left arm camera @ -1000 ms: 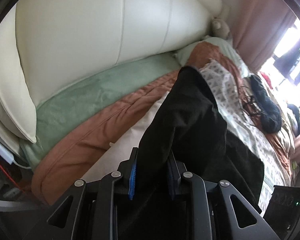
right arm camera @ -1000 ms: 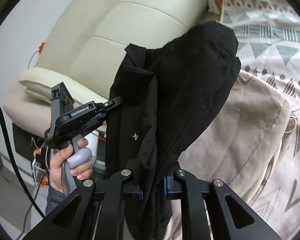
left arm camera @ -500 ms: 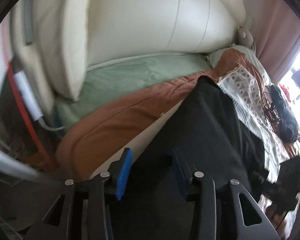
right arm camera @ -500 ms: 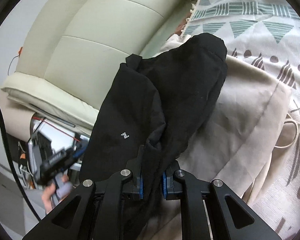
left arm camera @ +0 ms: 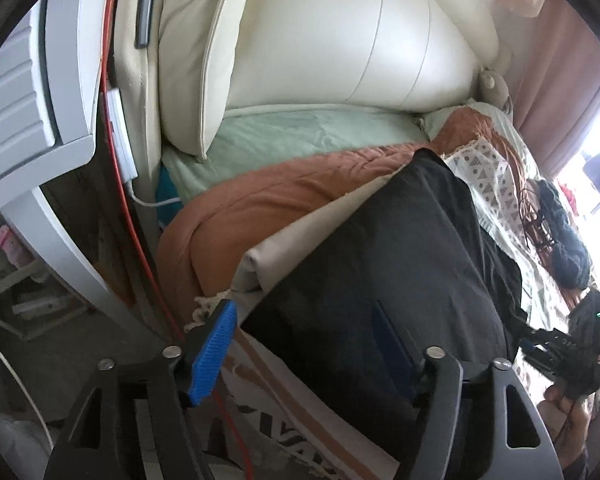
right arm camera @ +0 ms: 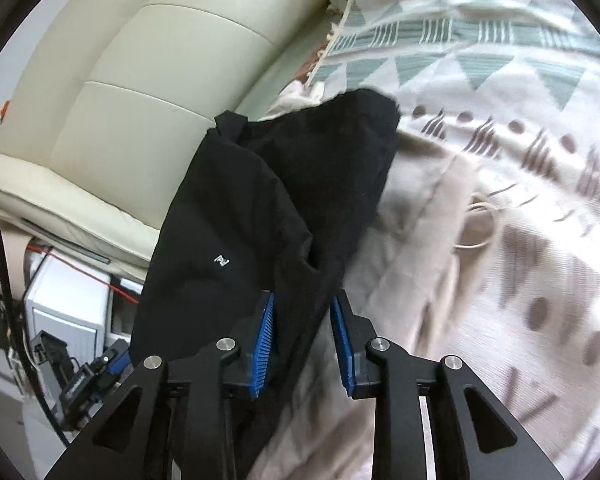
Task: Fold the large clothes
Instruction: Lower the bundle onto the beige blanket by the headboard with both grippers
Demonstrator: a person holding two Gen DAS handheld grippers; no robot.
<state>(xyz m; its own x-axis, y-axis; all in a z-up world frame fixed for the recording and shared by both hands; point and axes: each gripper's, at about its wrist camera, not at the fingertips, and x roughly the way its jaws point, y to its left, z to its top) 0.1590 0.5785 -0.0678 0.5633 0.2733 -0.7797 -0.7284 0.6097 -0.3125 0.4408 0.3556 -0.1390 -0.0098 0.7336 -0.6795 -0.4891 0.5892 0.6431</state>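
A large black garment (left arm camera: pixel 404 264) lies spread on a beige cloth (left arm camera: pixel 300 236) at the bed's edge. My left gripper (left arm camera: pixel 300 344) is open wide, its blue pads (left arm camera: pixel 214 354) apart, just behind the garment's near edge and gripping nothing. In the right wrist view the black garment (right arm camera: pixel 268 216) is bunched, with a small white logo facing up. My right gripper (right arm camera: pixel 302 340) is opened partway; the garment's cloth still lies loosely between its blue pads (right arm camera: pixel 262 346).
A cream padded headboard (left arm camera: pixel 340 40) stands behind a green sheet (left arm camera: pixel 300 136) and a rust-brown quilt (left arm camera: pixel 260 200). A patterned blanket (right arm camera: pixel 500 80) covers the bed. A red cable (left arm camera: pixel 112 120) and white furniture (left arm camera: pixel 28 92) stand left. Another dark garment (left arm camera: pixel 564 236) lies far right.
Both grippers have opened. The left let go of the black garment, which has come down flat on the beige cloth. The right gripper's jaws have parted around the cloth.
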